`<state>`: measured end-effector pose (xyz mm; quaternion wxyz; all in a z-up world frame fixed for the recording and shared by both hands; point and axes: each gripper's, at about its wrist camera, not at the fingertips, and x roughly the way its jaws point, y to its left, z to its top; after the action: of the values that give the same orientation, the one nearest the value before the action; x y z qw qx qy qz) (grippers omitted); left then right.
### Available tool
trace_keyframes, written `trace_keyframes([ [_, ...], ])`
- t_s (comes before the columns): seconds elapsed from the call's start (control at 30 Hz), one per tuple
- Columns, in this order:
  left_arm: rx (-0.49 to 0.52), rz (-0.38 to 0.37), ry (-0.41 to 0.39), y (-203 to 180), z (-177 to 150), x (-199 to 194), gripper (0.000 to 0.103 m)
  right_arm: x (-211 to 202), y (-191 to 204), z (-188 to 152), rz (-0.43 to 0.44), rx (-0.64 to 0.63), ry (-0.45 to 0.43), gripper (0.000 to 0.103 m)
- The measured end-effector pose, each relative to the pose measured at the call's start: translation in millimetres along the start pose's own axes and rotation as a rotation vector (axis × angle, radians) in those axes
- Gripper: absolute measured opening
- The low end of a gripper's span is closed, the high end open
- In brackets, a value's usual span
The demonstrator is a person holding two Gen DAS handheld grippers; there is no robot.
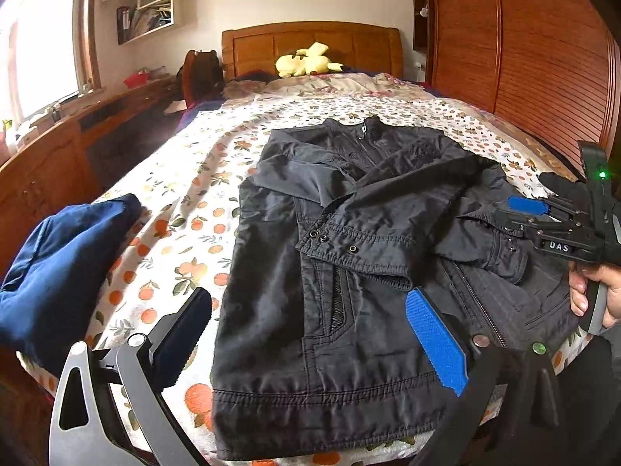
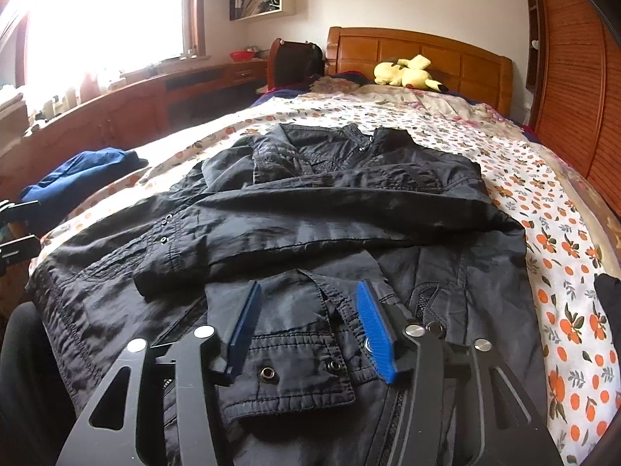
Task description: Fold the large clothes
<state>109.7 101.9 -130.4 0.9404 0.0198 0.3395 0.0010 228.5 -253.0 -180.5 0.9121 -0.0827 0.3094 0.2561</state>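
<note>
Black jacket [image 1: 349, 272] flat on the bed [image 1: 186, 202], front side up, collar toward the wooden headboard [image 1: 310, 44], hem at the near edge. Both sleeves folded in across the chest, crossing; upper sleeve cuff [image 1: 349, 250] with snap studs lying over the middle. Left gripper [image 1: 310, 334] wide open, nothing held, above the lower half of the jacket: one finger over the bedsheet beside the jacket's edge, blue-padded finger over the fabric near the zipper. Right gripper [image 2: 310, 330] part open, jaws straddling the second sleeve cuff [image 2: 295, 372] without pressing it; pads clear of the cloth on both sides, nothing gripped. In left wrist view, right gripper [image 1: 531, 209] at the jacket's right side, person's hand [image 1: 594, 291] on its handle. Blue garment [image 1: 62, 264] bunched at the bed's left edge, apart from the jacket. Yellow plush toy [image 1: 306, 62] at the headboard, well away. Window [image 2: 97, 11] and wooden cabinets along the left wall.
</note>
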Motion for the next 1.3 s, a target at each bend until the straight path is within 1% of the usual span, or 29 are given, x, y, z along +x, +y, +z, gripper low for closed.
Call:
trace_keyframes([
  [0.1,-0.006,-0.003,0.003,5,-1,0,0.101,-7,2,1,-0.01,-0.012,-0.002,0.066],
  [0.17,-0.008,-0.004,0.005,9,-4,1,0.101,-15,1,2,-0.013,-0.012,-0.006,0.068],
  [0.3,-0.024,-0.007,0.012,19,-11,7,0.101,-36,-10,-6,-0.034,-0.027,-0.002,0.068],
  [0.4,-0.044,-0.01,0.026,28,-18,14,0.101,-47,-30,-22,-0.081,-0.027,0.042,0.068],
  [0.47,-0.058,-0.009,0.035,34,-24,18,0.101,-55,-48,-35,-0.119,-0.007,0.079,0.068],
  [0.6,-0.072,-0.016,0.056,40,-32,23,0.101,-70,-74,-60,-0.171,0.038,0.127,0.068],
  [0.7,-0.064,-0.015,0.07,43,-37,27,0.101,-78,-87,-78,-0.181,0.083,0.166,0.067],
  [0.77,-0.066,-0.016,0.078,45,-41,30,0.101,-81,-90,-87,-0.177,0.098,0.188,0.064],
  [0.83,-0.071,-0.016,0.084,47,-44,32,0.101,-81,-92,-94,-0.184,0.104,0.214,0.064],
  [0.93,-0.08,-0.018,0.09,50,-48,33,0.101,-83,-97,-97,-0.178,0.147,0.221,0.063],
  [0.97,-0.082,-0.021,0.091,51,-49,33,0.101,-84,-97,-97,-0.174,0.151,0.222,0.061],
  [1.0,-0.082,-0.023,0.091,52,-50,33,0.101,-84,-96,-98,-0.168,0.146,0.227,0.054],
  [1.03,-0.084,-0.022,0.094,53,-51,33,0.101,-83,-94,-97,-0.156,0.145,0.229,0.05],
  [1.07,-0.087,-0.023,0.099,54,-52,33,0.101,-84,-93,-97,-0.132,0.149,0.229,0.04],
  [1.1,-0.089,-0.025,0.102,54,-53,33,0.101,-86,-91,-96,-0.119,0.15,0.222,0.034],
  [1.17,-0.093,-0.034,0.106,56,-55,32,0.101,-91,-88,-93,-0.11,0.146,0.197,0.033],
  [1.23,-0.101,-0.039,0.114,57,-57,32,0.101,-99,-84,-88,-0.083,0.152,0.166,0.033],
  [1.3,-0.107,-0.048,0.116,58,-60,31,0.101,-103,-81,-85,-0.073,0.148,0.158,0.033],
])
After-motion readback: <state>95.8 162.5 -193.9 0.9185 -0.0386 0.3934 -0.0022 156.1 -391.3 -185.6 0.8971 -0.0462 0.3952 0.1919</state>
